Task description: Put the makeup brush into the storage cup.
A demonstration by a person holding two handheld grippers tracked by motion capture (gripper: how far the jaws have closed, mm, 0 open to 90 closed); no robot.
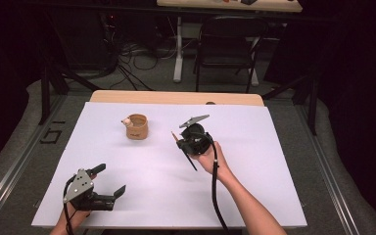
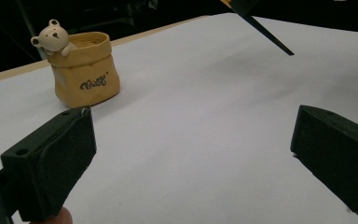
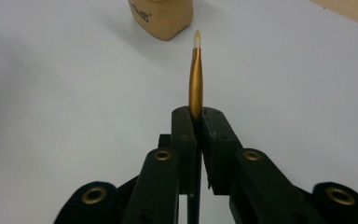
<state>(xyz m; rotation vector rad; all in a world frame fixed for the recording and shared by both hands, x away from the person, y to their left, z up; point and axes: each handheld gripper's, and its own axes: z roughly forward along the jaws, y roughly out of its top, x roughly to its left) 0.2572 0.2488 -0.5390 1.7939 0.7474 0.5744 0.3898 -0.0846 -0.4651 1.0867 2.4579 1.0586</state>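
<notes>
You are gripping the brush (image 3: 196,77) in your right gripper (image 3: 196,112), lifted off the table (image 1: 142,171), its tip aiming toward the far-left bear pot (image 1: 137,126). Dropping it in is remaining. Your left gripper (image 1: 110,181) is resting open, near left.

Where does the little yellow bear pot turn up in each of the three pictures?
High view: the bear pot stands on the white sheet, left of centre, far side.
Left gripper view: upper left, bear on its rim.
Right gripper view: top edge, cropped.
Shared landmark: the brush.
</notes>
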